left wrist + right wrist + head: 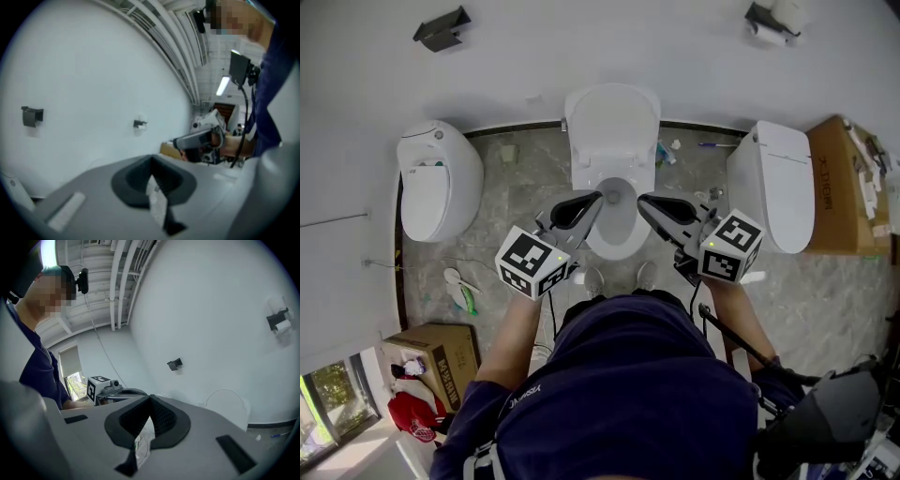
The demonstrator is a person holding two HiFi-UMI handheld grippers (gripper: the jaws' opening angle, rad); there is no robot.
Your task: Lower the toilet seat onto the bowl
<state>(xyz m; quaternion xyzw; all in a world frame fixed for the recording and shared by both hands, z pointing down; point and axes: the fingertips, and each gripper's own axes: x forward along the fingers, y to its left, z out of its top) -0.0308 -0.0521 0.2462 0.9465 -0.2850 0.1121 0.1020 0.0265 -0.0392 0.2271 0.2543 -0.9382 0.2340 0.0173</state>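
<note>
You stand over the middle toilet, both claws held just above its bowl (621, 240). Your left claw (587, 201) and right claw (648, 202) are each closed tight, gripping nothing. The seat (612, 122) stands raised at the far side, against the wall (581, 37).

Head view sits above the person and looks steeply down, with the toilet (612, 141) and back wall (581, 37) close ahead. Left gripper view and right gripper view ride low along their own jaws, roughly level, facing that wall. The former catches the right gripper (180, 141) at its right, the latter the left gripper (126, 391) at its left.
</note>
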